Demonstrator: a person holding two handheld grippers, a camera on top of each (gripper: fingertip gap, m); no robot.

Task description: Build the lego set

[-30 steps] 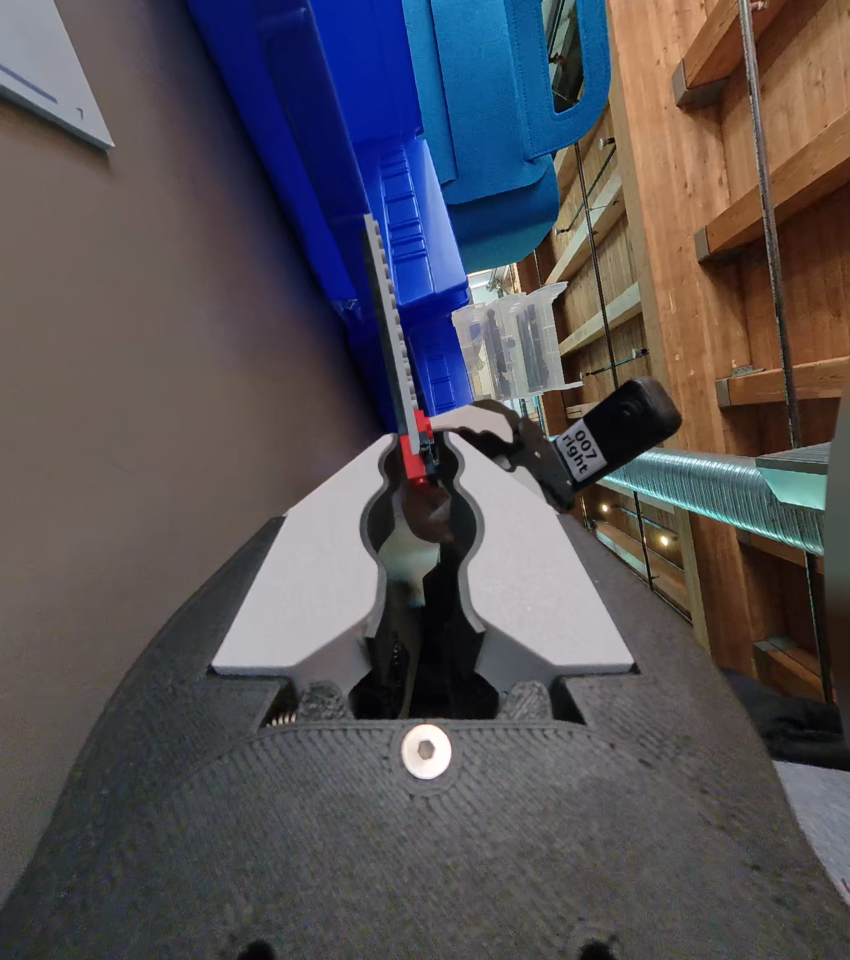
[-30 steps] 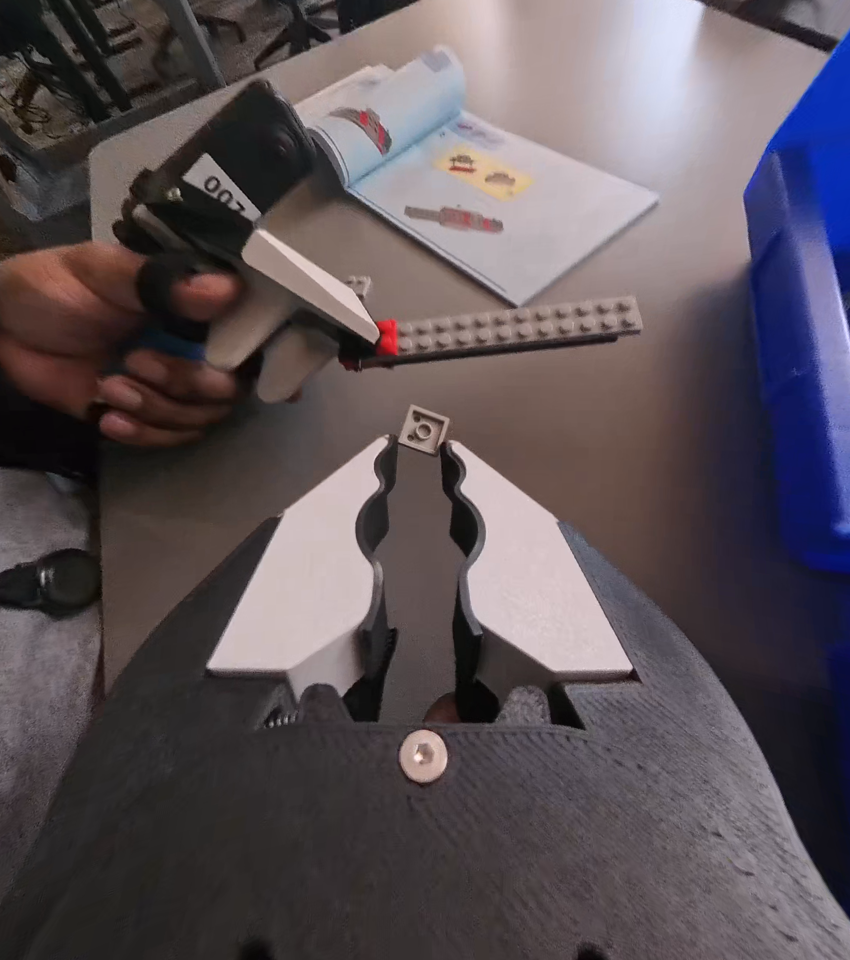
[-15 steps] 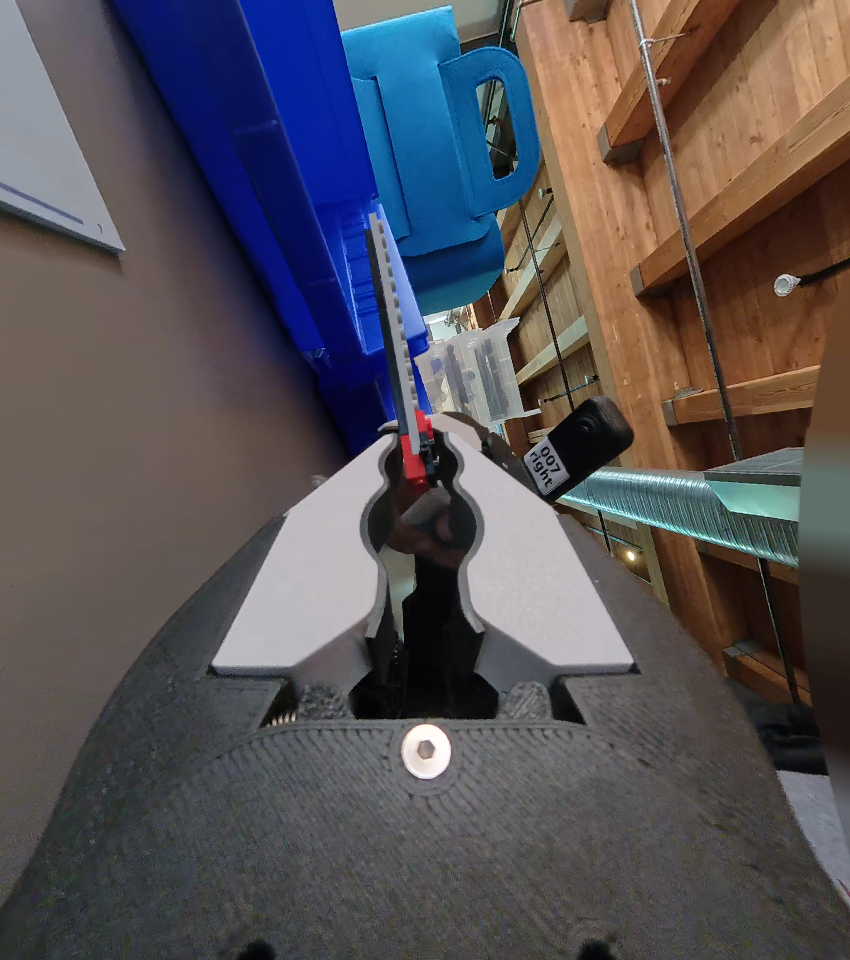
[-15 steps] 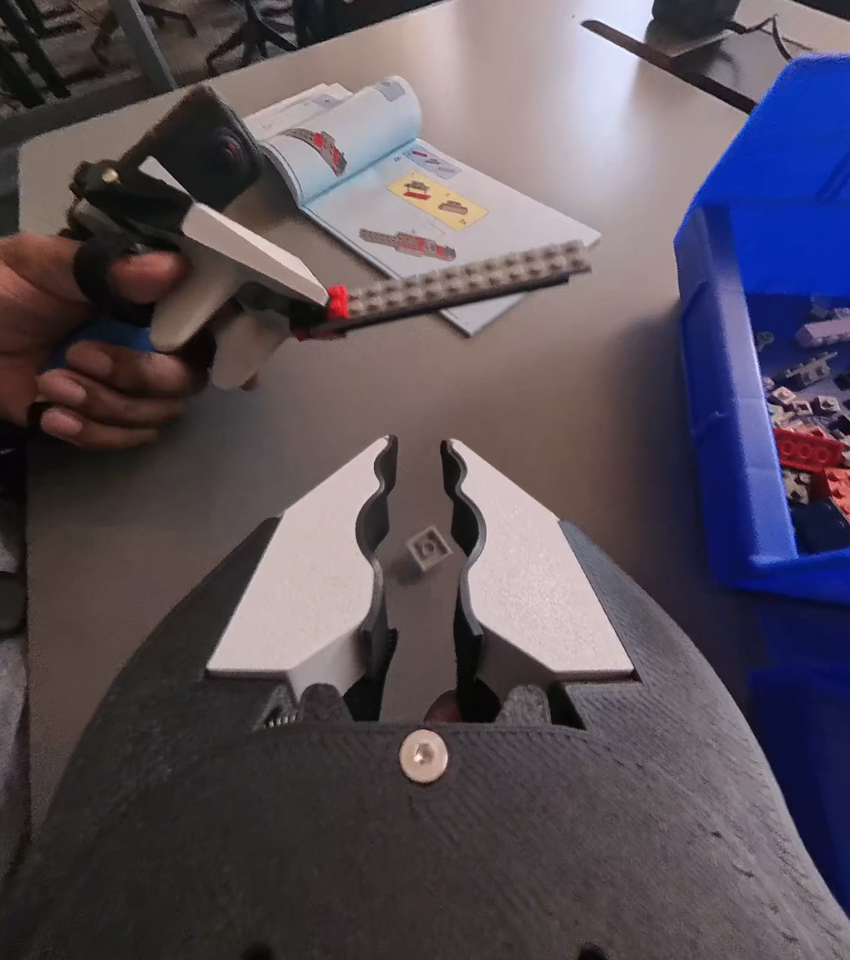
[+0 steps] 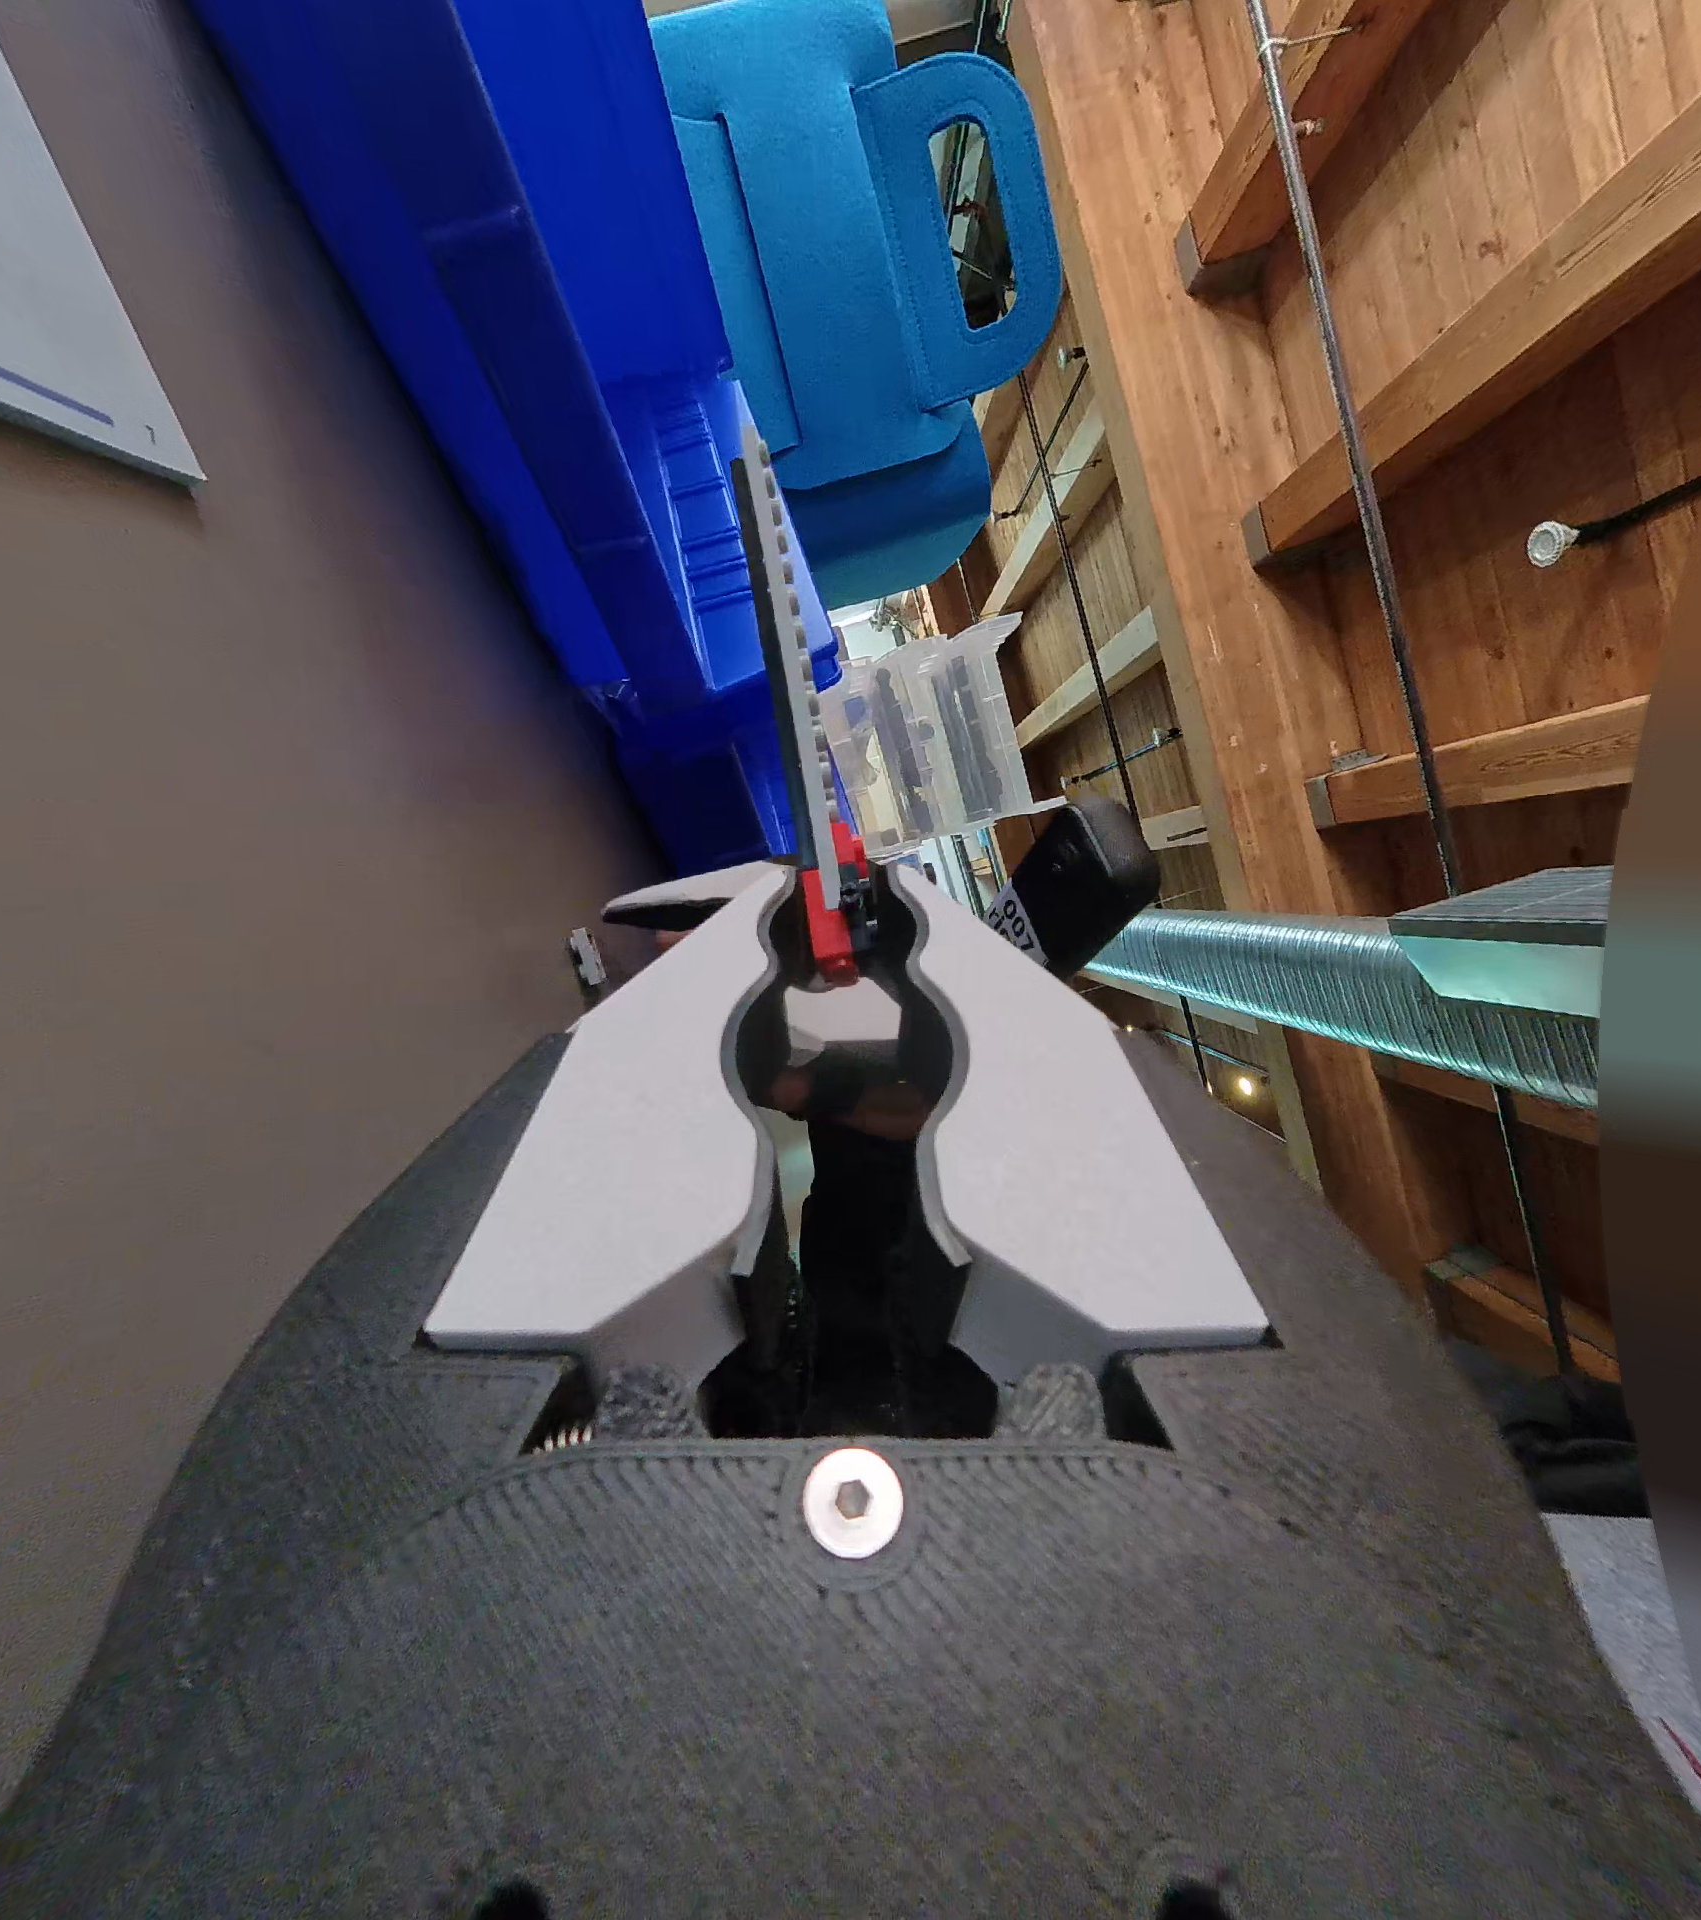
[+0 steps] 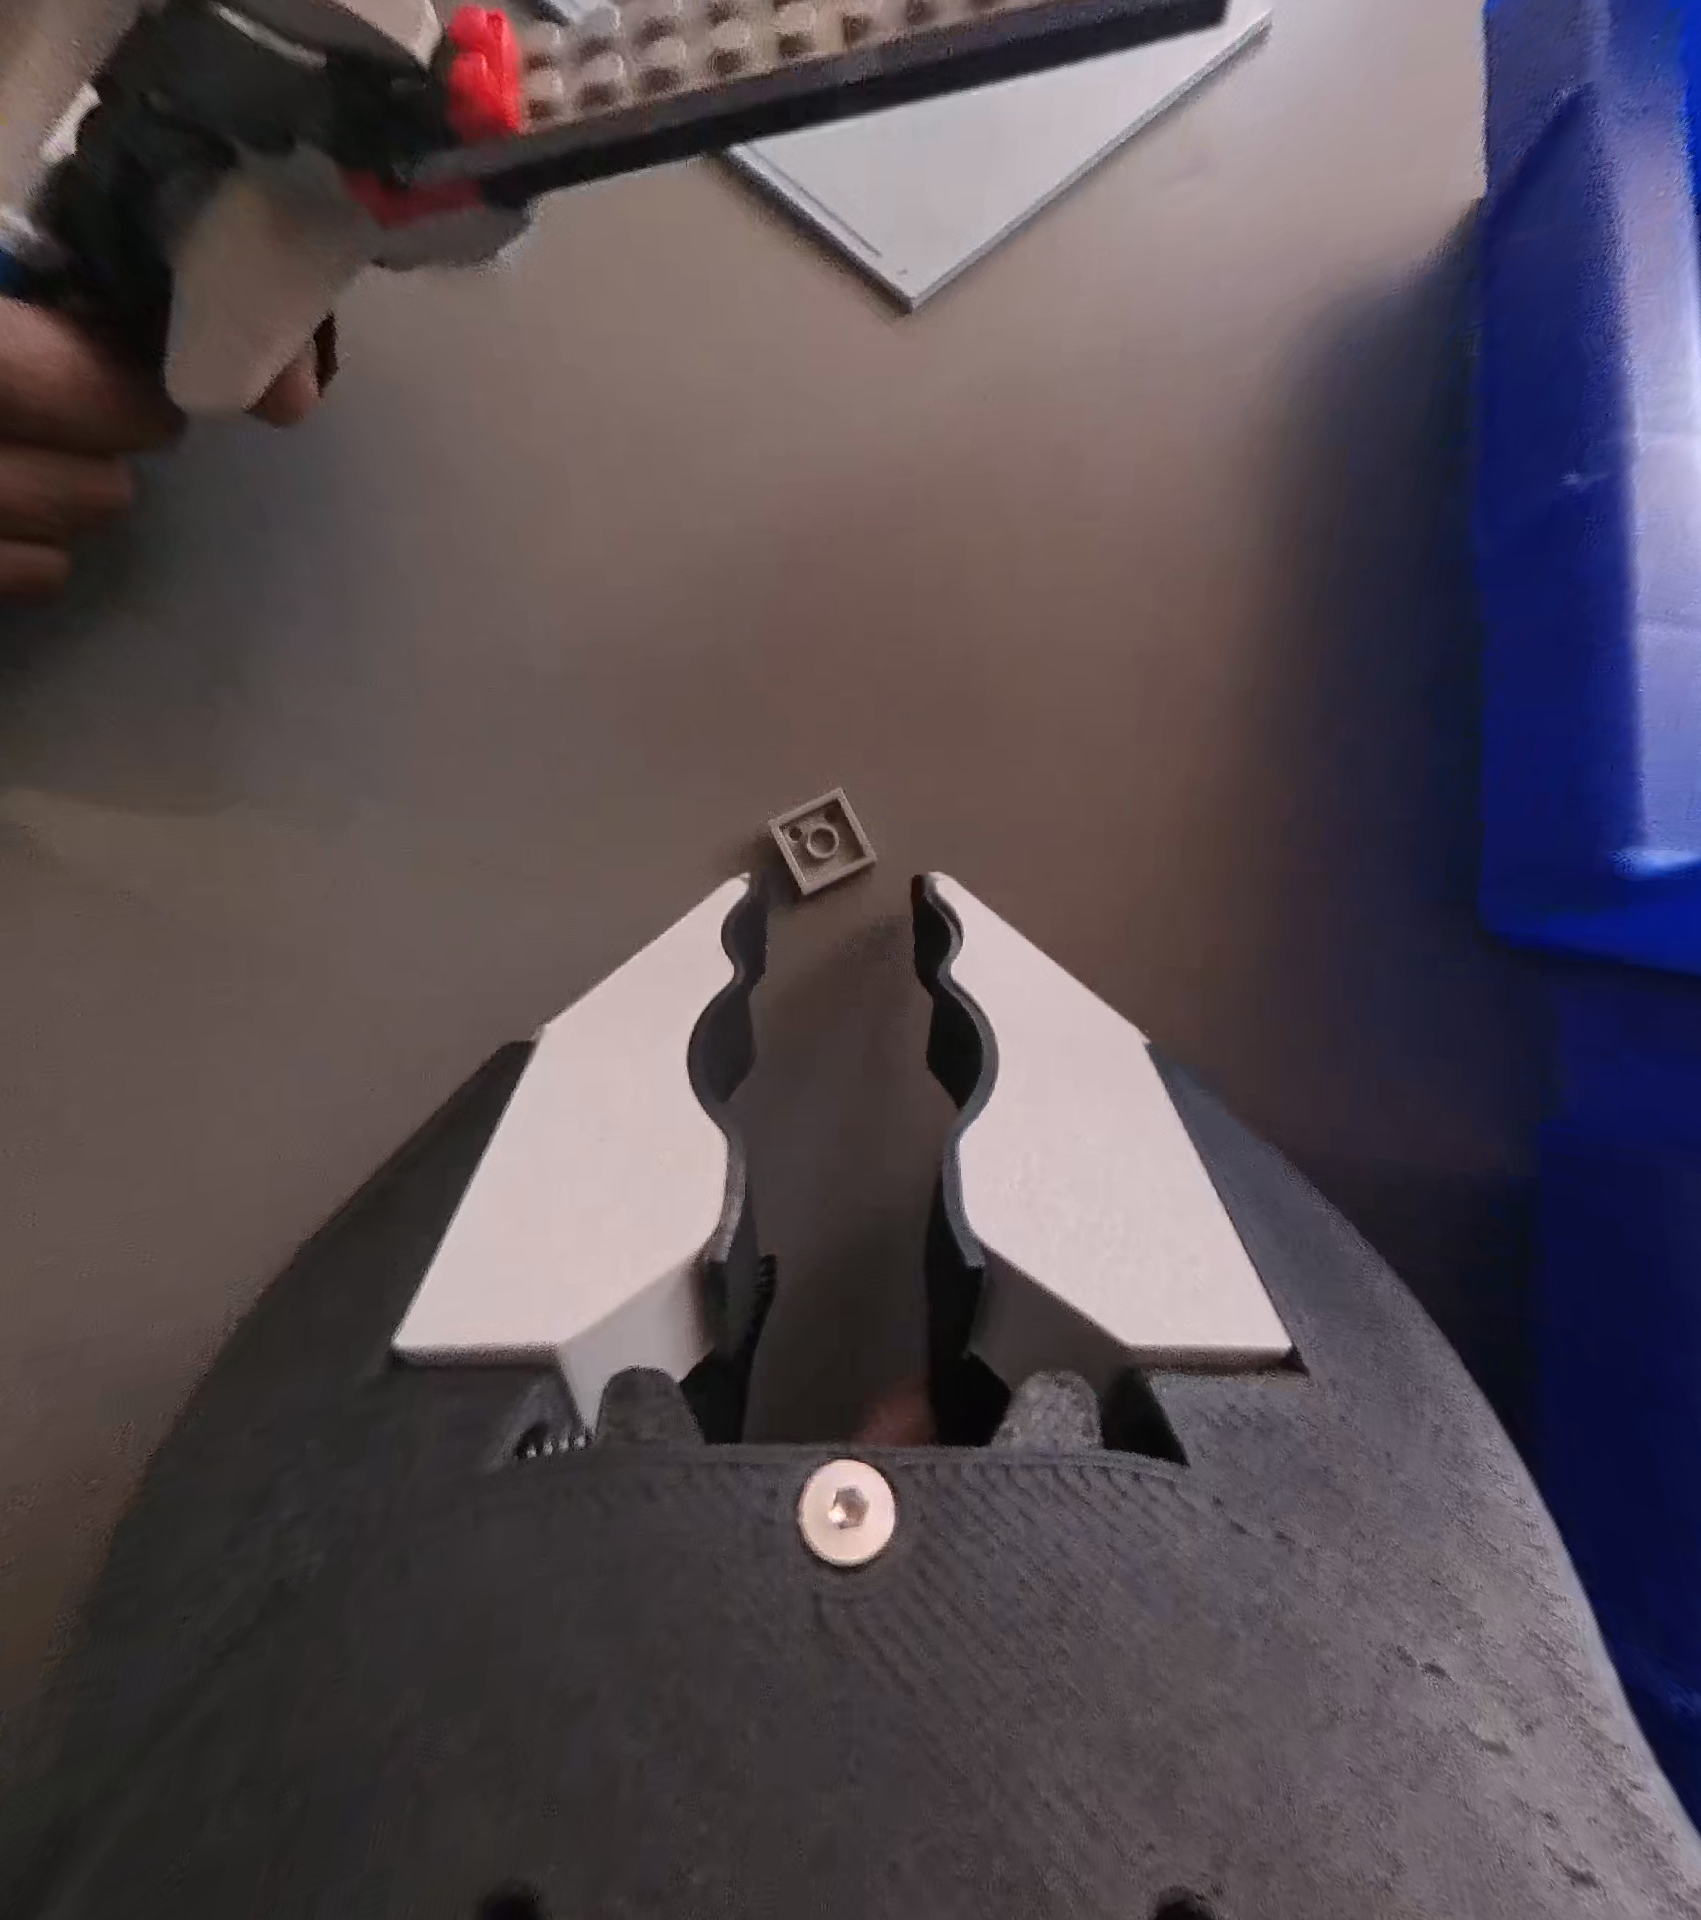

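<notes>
Plate [image 6: 822, 869]: small square grey lego plate with one centre stud, lying flat on the grey-brown surface [image 6: 513, 644], just past the tips of the right tongs [image 6: 830, 899]. Right tongs are spread wide, nothing in them, the plate a bit left of centre of the gap and near the left tip.

Left tongs [image 5: 833, 914] are clamped on the red-brick end of the long grey studded lego plate with black underside [image 5: 789, 665]; from the right wrist view that assembly [image 6: 825, 73] hangs above the surface at far left, held level-ish, blurred. Blue plastic parts bin [image 6: 1594, 520] sits to the right, loose bricks inside.

Handling, as I judge it: the small plate is light, rigid, thin and slick-sided, and likely to skate or flip if only one tip hits it. Best hold looks like two opposite side edges, tips low to the surface and squared to the plate, which sits rotated relative to the tongs. The long plate is stiff but cantilevered from one end, so pressing a part on far from the grip may lever it out.
</notes>
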